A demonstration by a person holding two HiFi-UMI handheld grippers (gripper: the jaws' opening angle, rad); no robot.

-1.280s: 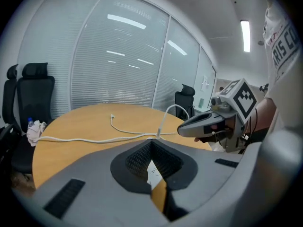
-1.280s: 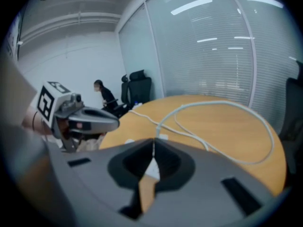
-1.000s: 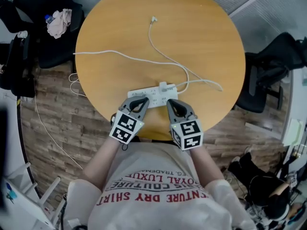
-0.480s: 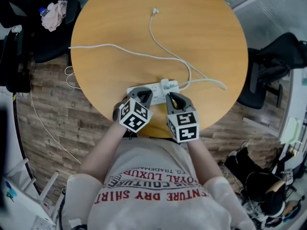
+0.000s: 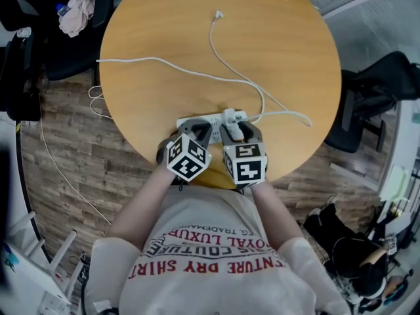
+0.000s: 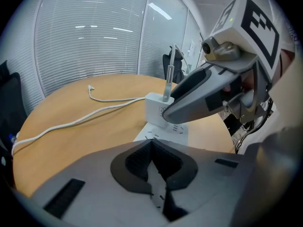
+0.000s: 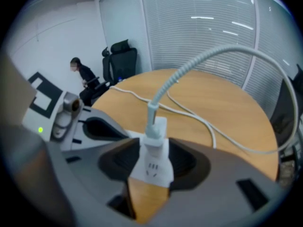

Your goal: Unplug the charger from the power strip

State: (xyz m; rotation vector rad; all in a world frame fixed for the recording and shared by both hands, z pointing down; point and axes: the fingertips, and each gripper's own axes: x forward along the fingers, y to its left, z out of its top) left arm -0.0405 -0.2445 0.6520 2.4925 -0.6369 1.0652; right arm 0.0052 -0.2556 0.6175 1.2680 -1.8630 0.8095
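Note:
A white power strip (image 5: 205, 121) lies near the front edge of the round wooden table (image 5: 164, 31). A white charger (image 5: 230, 116) stands plugged into it, and its thin cable (image 5: 226, 58) runs across the table. My left gripper (image 5: 199, 132) is shut, its tips down at the strip's left part (image 6: 168, 132). My right gripper (image 5: 239, 130) reaches over the charger. In the right gripper view its jaws are opening, and the charger (image 7: 155, 138) stands upright between the pads (image 7: 118, 162) without being pressed. In the left gripper view the charger (image 6: 155, 109) sits just past a right finger (image 6: 199, 96).
The strip's thick cord (image 5: 144, 61) runs left off the table's edge. Black office chairs stand at the right (image 5: 377, 90) and upper left (image 5: 39, 44), one with a cloth (image 5: 73, 15) on it. A person (image 7: 83, 74) sits far off by the glass wall.
Both grippers came down onto the power strip. My right gripper shifted left to the charger, and its shut jaws have spread apart around it.

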